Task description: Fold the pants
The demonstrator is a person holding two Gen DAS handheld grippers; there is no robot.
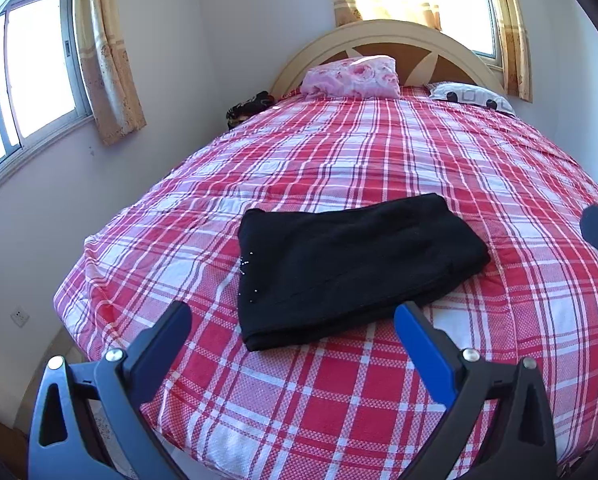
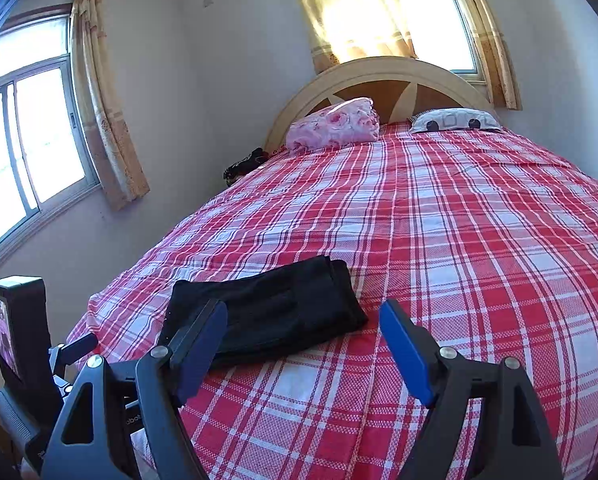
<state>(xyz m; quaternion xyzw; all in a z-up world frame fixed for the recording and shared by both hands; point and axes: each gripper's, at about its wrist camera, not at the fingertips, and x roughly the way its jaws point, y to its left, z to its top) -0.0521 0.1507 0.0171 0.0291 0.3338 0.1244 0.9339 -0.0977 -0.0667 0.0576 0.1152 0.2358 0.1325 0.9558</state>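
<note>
Black pants (image 1: 351, 264) folded on bed (image 1: 339, 400), just ahead of left claw (image 1: 293, 320); right claw (image 2: 303, 316) beside them. Both released. Soft, light, limp; pinch a folded edge.

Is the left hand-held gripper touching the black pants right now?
Apart. In the left wrist view, the open left hand-held gripper hangs short of the folded black pants, plaid bedspread showing between its fingers.

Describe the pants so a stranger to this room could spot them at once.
Start at the big bed with the red-and-white plaid cover. Near its foot lie the pants, folded into a flat black rectangle. They are the only black thing on the plaid, far from the pink floral pillow by the headboard.
</note>
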